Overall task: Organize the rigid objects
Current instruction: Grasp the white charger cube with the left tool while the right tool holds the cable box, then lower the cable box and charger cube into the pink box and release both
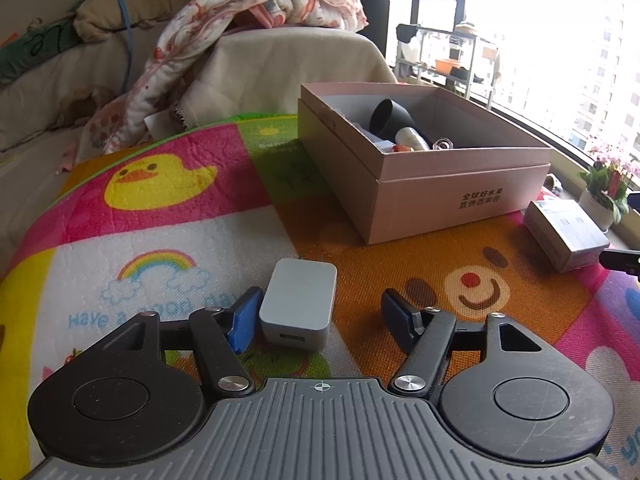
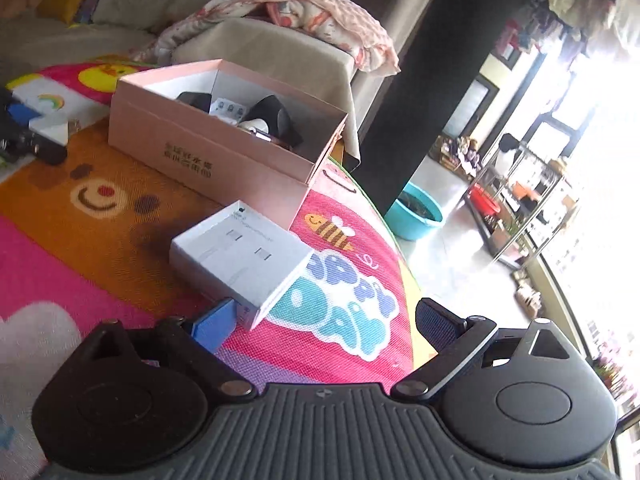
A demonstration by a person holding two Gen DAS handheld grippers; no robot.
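Observation:
A small grey charger block [image 1: 298, 304] lies on the colourful play mat, between the fingers of my open left gripper [image 1: 320, 316], close against the left finger. An open pink cardboard box [image 1: 460, 176] stands beyond it to the right and holds a black cup [image 1: 387, 116] and other small items. A white flat box [image 2: 240, 256] lies on the mat in front of my open right gripper [image 2: 324, 320], near its left finger; it also shows in the left wrist view [image 1: 564, 236]. The pink box [image 2: 224, 160] stands just behind it.
The play mat [image 1: 160, 240] covers a table whose right edge [image 2: 400, 248] drops to the floor. A beige sofa with a floral blanket [image 1: 256, 12] stands behind. A teal basin [image 2: 420, 216] and metal racks stand on the floor by the windows.

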